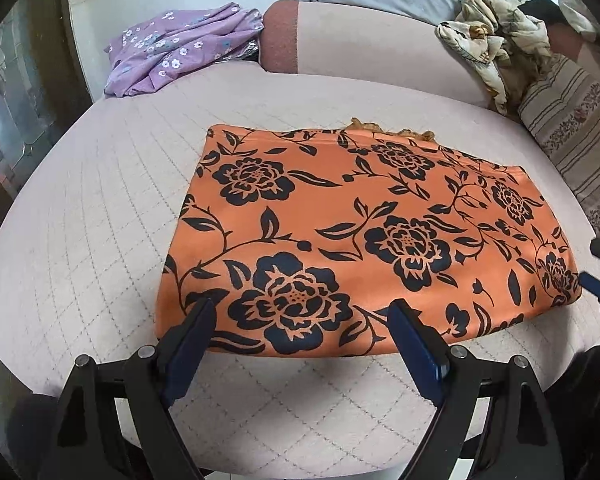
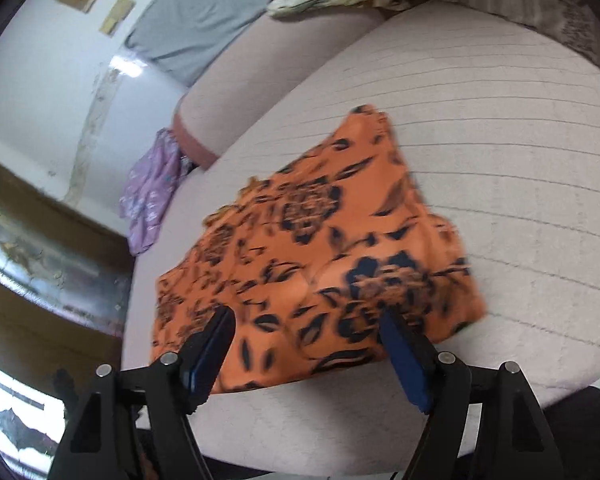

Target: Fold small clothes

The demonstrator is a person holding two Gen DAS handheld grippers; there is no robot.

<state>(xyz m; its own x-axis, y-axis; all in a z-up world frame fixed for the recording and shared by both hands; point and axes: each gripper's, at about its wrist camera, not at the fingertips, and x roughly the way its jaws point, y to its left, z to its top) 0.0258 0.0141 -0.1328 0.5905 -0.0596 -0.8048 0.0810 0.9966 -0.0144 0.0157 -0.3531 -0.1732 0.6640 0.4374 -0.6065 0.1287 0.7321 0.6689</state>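
Note:
An orange garment with dark blue flowers lies folded flat as a rectangle on the pale quilted bed. My left gripper is open, its fingers just above the garment's near edge, holding nothing. The right gripper's fingertips show at the garment's right end in the left wrist view. In the right wrist view the same garment looks blurred, and my right gripper is open over its near end, empty.
A purple flowered garment lies at the bed's far left corner. A cream patterned cloth is heaped at the far right by a striped pillow. A pink bolster runs along the back. The quilted bed extends left.

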